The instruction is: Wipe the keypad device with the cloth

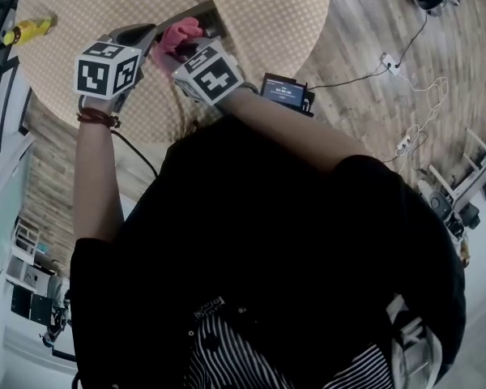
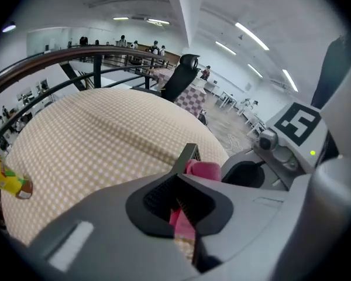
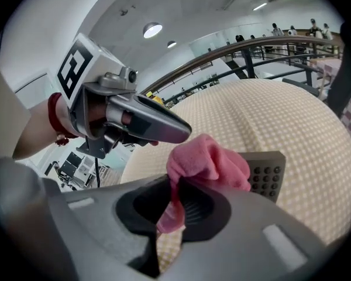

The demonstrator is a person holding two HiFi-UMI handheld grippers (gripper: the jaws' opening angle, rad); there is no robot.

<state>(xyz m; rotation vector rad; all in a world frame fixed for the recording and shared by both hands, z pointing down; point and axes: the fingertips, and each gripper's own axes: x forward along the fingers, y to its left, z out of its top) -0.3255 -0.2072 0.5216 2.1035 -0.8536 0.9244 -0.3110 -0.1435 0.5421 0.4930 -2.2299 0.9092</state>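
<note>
The keypad device [image 1: 201, 13] is a dark grey slab with rows of small buttons [image 3: 268, 173]. It is held up over the round table, and my left gripper [image 1: 151, 39] is shut on one end of it; in the left gripper view it runs edge-on [image 2: 190, 157] out of the jaws [image 2: 181, 202]. My right gripper [image 1: 183, 52] is shut on a pink cloth [image 1: 181, 36]. The bunched cloth [image 3: 207, 160] lies against the keypad's face and hides the gripped end. The left gripper's fingers [image 3: 164, 127] show just above the cloth.
Below both grippers is a round table with a beige checked cover [image 1: 251, 23]. A yellow toy [image 1: 28, 29] lies near its left edge [image 2: 6, 180]. A small screen device [image 1: 285, 91] and cables with a power strip [image 1: 389, 61] are on the wooden floor.
</note>
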